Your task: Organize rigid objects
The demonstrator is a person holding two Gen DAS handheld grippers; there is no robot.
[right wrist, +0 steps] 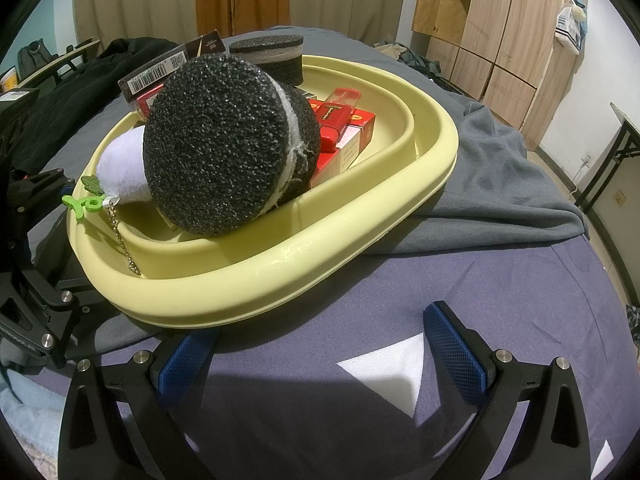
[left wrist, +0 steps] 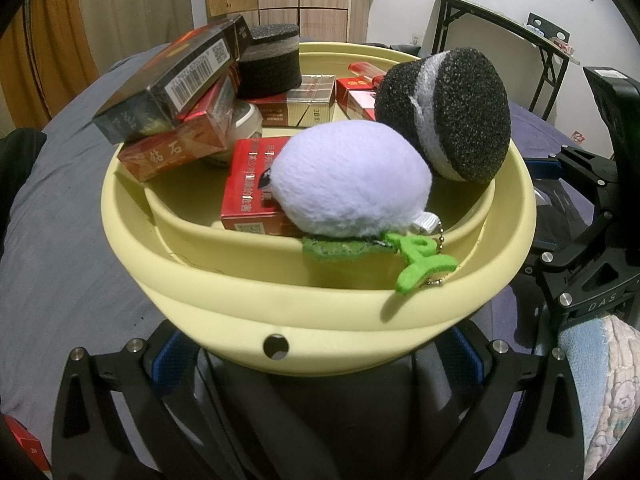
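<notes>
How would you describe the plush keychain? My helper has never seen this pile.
Find the pale yellow basin on the bed. At its near edge lies the plush keychain: fluffy and white, with green felt leaves and a ball chain, soft unlike the boxes and black foam discs beside it.

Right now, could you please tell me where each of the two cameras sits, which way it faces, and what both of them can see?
Left wrist: sits low at the near rim of the yellow basin, looking across the white plush toy and boxes; its own left gripper straddles the rim, and the right gripper shows at the right edge.
Right wrist: sits beside the basin over the purple cloth, facing the big black sponge; its own jaws stand open, empty.
Shared: basin, toy, both sponges, boxes.
</notes>
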